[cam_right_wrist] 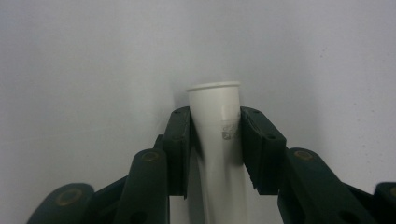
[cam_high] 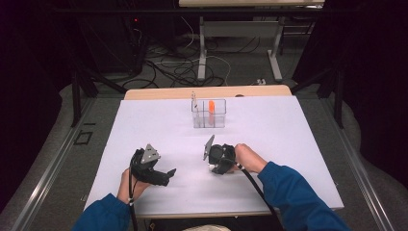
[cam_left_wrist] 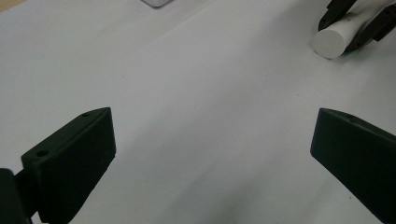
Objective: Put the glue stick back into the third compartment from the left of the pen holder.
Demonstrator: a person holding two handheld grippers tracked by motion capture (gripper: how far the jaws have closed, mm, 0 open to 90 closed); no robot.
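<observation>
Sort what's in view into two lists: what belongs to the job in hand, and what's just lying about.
Part of the job:
- white tube, clamped between the right gripper's jaws
- left gripper, open, holding nothing
- clear divided box with an orange piece inside, probably

Just lying about:
- cables on the floor beyond the table
- second table's legs

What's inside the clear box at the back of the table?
The clear box holds an upright orange piece on its right side and a thin pale item at its left. Its floor is too small to read.
</observation>
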